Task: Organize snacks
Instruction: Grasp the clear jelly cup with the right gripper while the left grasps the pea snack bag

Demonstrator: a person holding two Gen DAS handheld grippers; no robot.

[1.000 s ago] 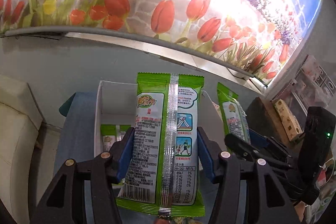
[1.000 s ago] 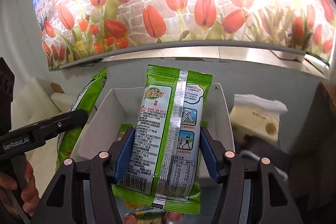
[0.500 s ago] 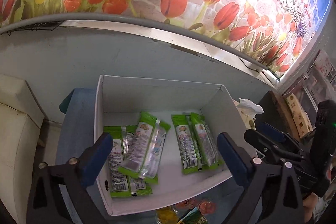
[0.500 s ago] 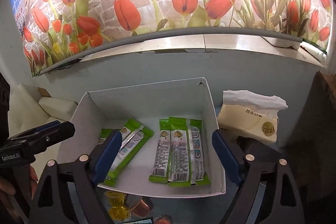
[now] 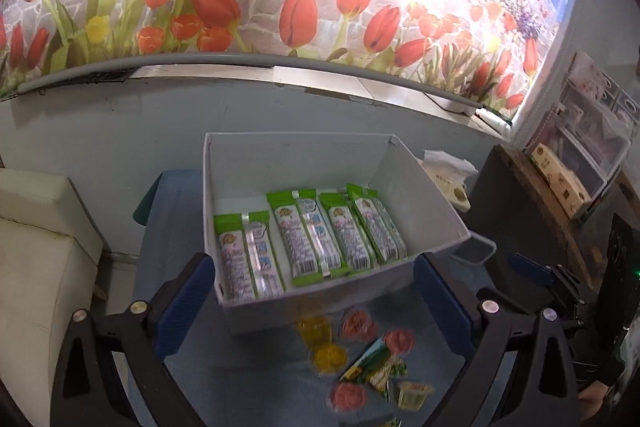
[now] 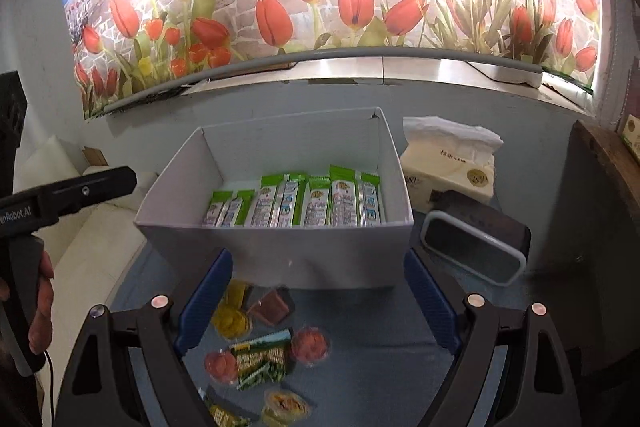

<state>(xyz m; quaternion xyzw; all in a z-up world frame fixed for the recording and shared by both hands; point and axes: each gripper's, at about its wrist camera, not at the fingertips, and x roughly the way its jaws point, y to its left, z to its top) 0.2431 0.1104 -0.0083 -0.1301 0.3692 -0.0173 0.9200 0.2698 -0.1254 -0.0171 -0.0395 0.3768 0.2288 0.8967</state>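
Since a second ago both green packets I held have left my grippers, and both views have drawn back from the box. My left gripper (image 5: pixel 314 301) is spread wide with nothing between its blue pads; my right gripper (image 6: pixel 318 301) is likewise spread and bare.

Only the left view looks down onto the floor of the white box (image 5: pixel 424 199), where the green snack packets (image 5: pixel 316 231) lie flat in a side-by-side row. In the right view the box's near wall (image 6: pixel 280 247) hides their lower halves.

Only the right view shows the tissue pack (image 6: pixel 452 167) whole, just right of the box, and a dark white-rimmed tray (image 6: pixel 472 247) in front of it. The left gripper's black body (image 6: pixel 68 195) pokes in there from the left.

On the blue cloth (image 5: pixel 176 223) before the box lie loose jelly cups (image 6: pixel 310 345) and small green sachets (image 6: pixel 260 361), blurred and partly cut off at the bottom edge.
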